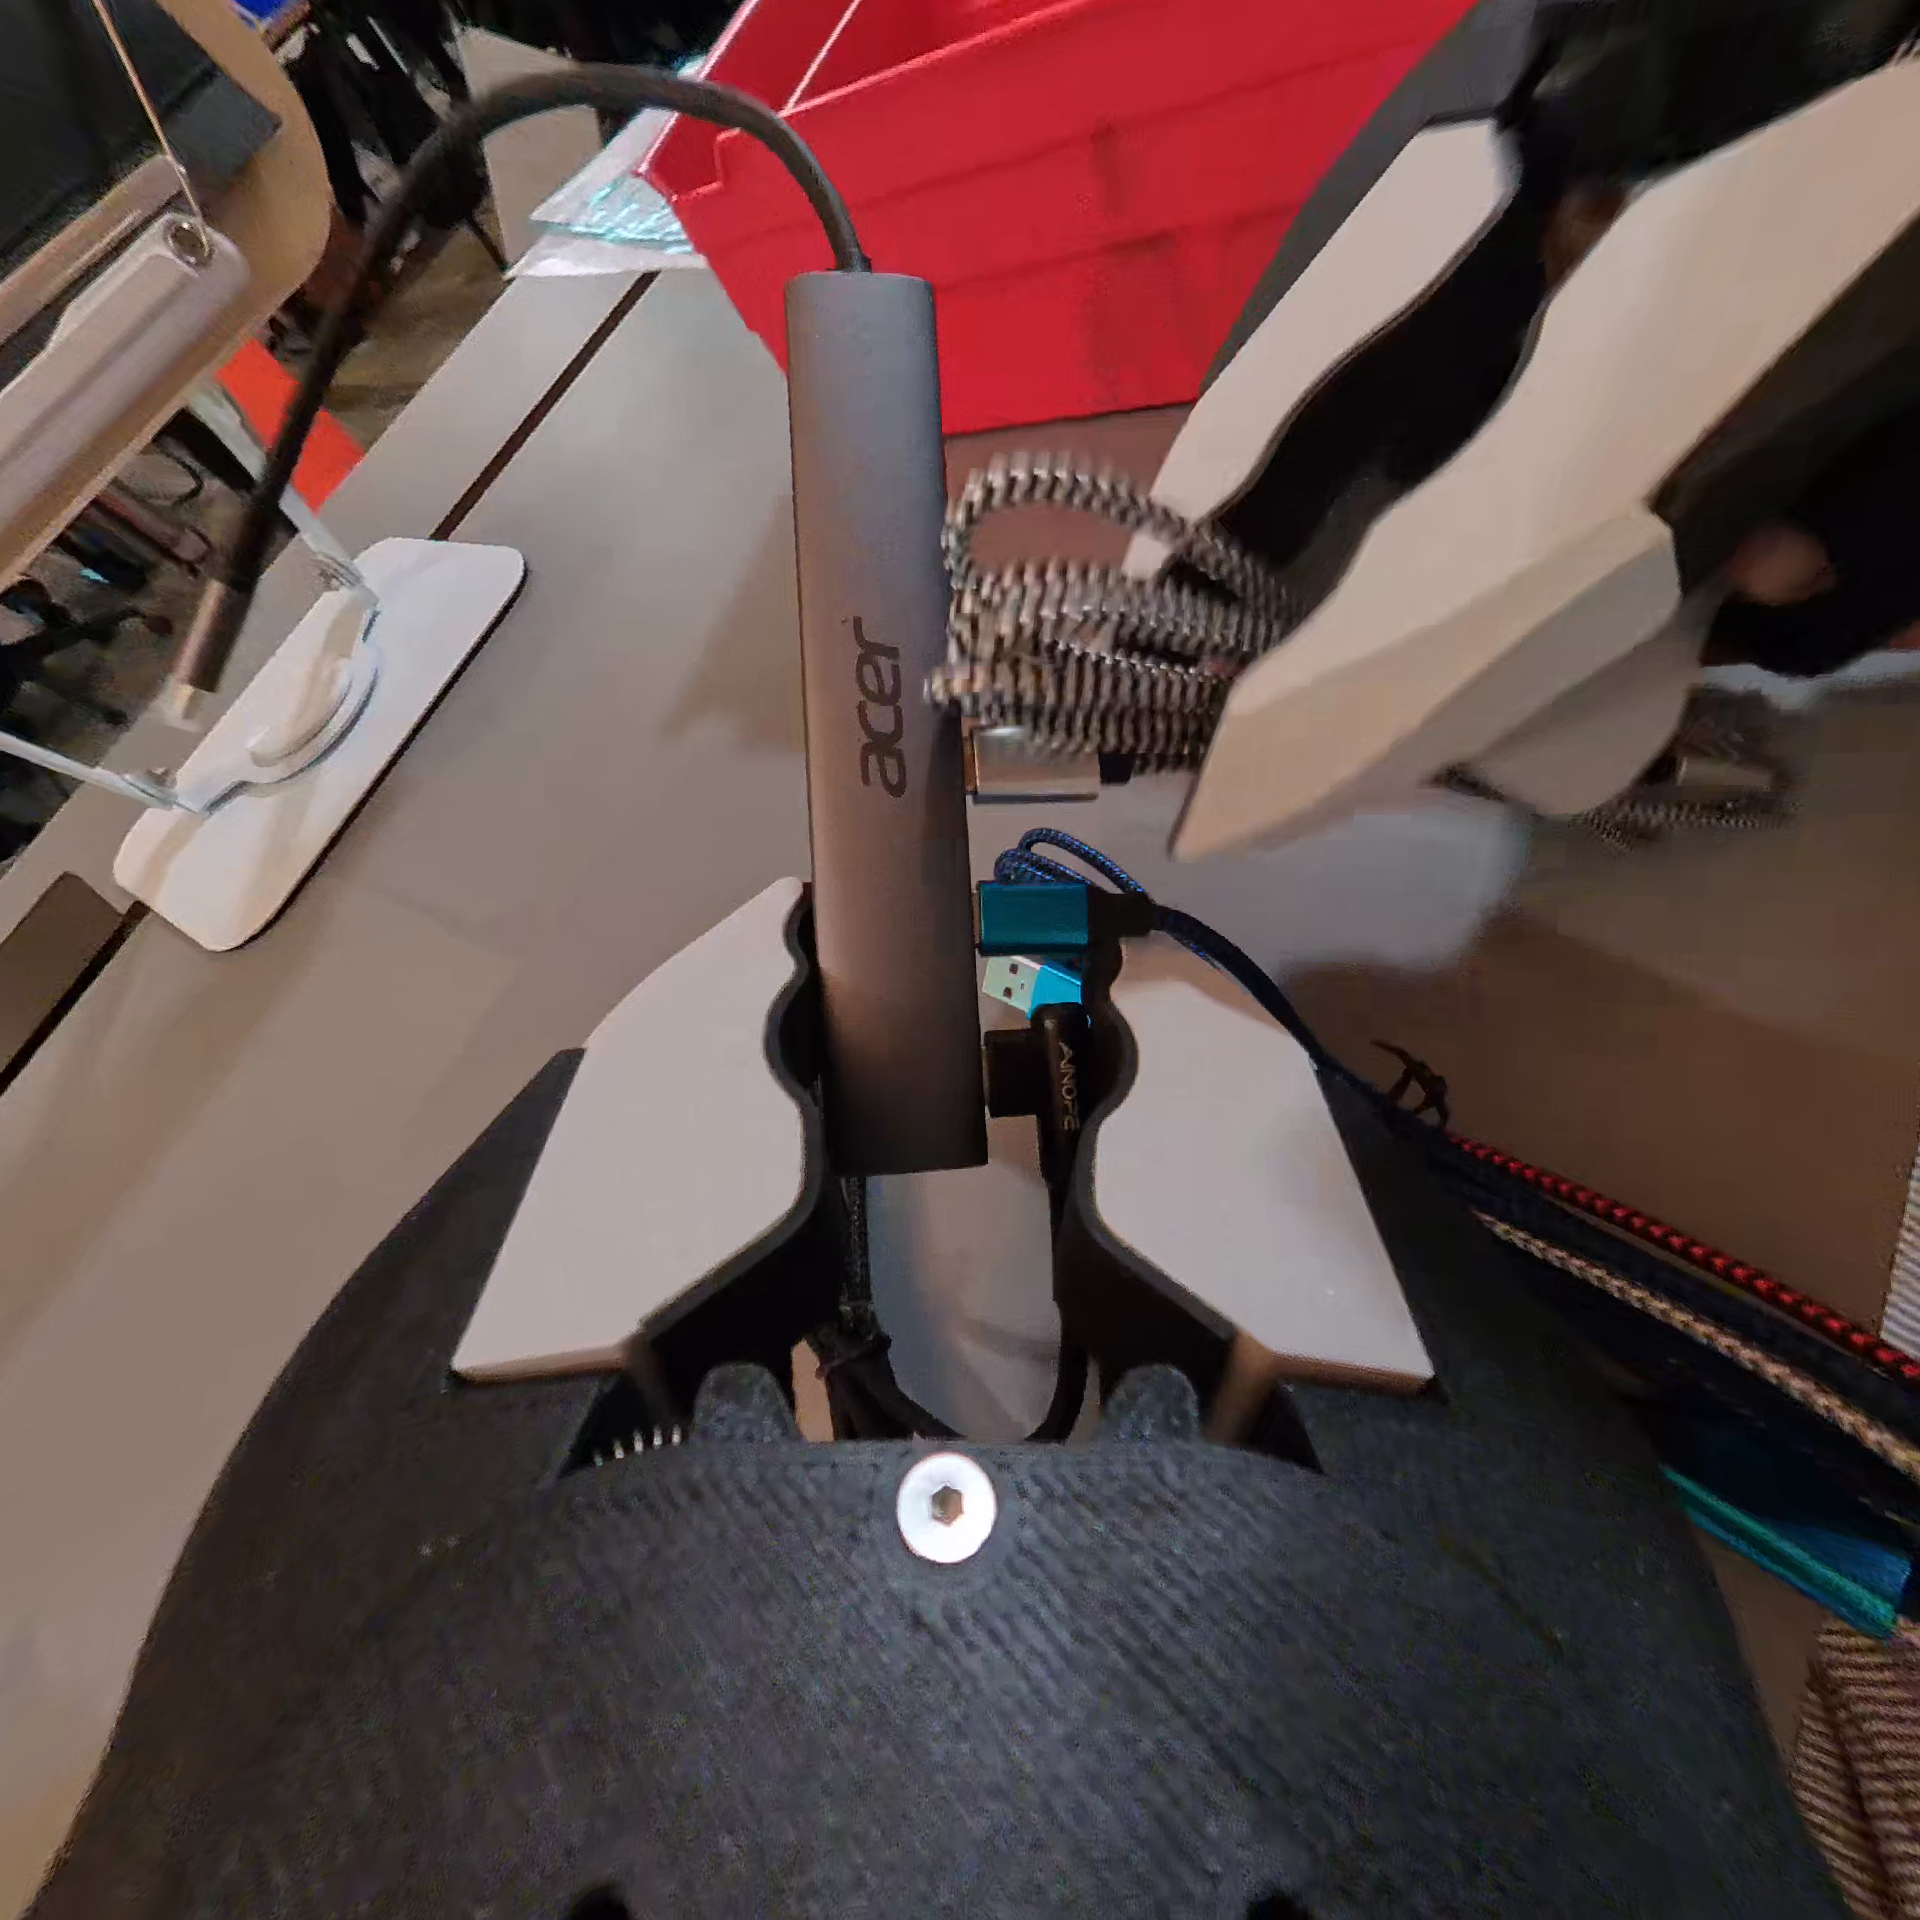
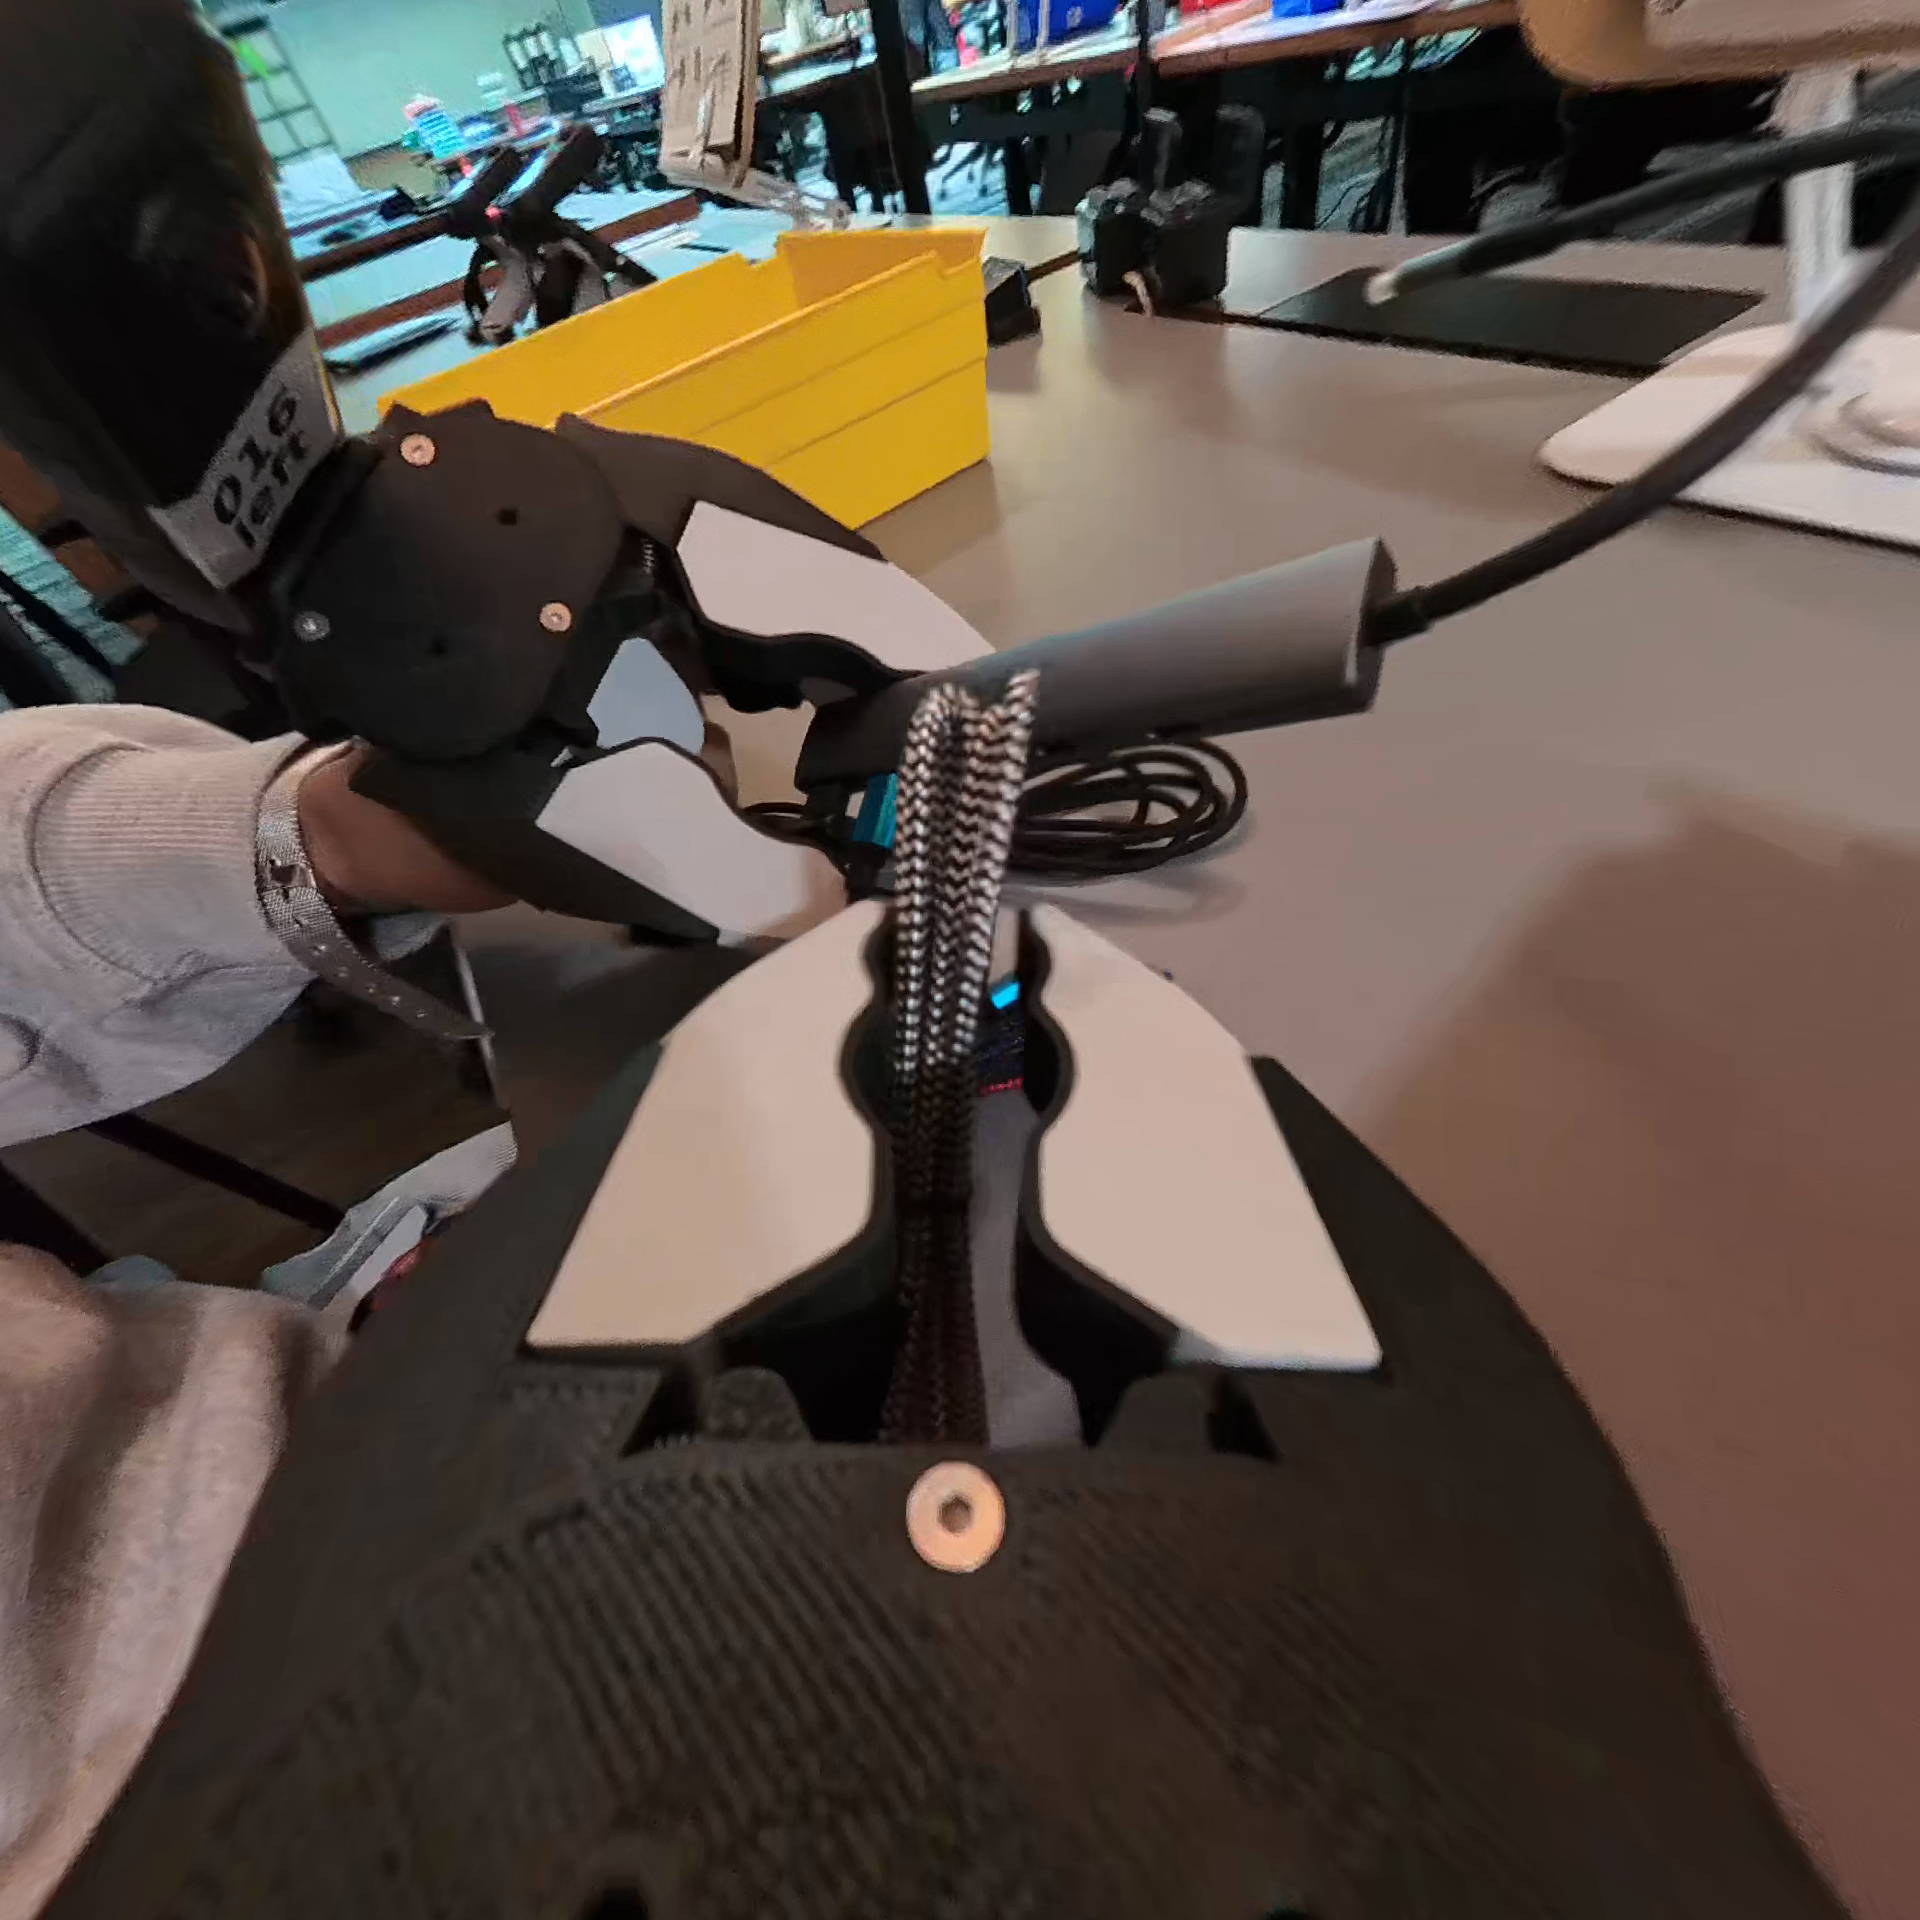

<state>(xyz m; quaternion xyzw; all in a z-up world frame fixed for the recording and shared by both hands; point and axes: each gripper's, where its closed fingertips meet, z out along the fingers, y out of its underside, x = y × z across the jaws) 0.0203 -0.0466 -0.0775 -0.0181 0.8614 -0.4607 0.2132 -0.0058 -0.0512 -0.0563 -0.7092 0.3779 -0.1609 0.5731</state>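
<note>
Left gripper (image 1: 902, 997) clamps slim matte-grey hub (image 1: 878, 665); right gripper (image 2: 945, 935) pinches zigzag-braided cable (image 2: 956, 810).

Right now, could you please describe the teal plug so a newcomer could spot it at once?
Find the grey USB hub held in the left gripper. Along its right side sit several plugs; the teal plug is the metallic blue-green one, between a silver plug and a black one.

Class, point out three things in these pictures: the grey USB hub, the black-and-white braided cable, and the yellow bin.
grey USB hub (image 1: 878, 623): left wrist view, middle of its top face.
black-and-white braided cable (image 2: 961, 831): right wrist view, strands above the jaws.
yellow bin (image 2: 790, 384): right wrist view, near side wall.
</note>
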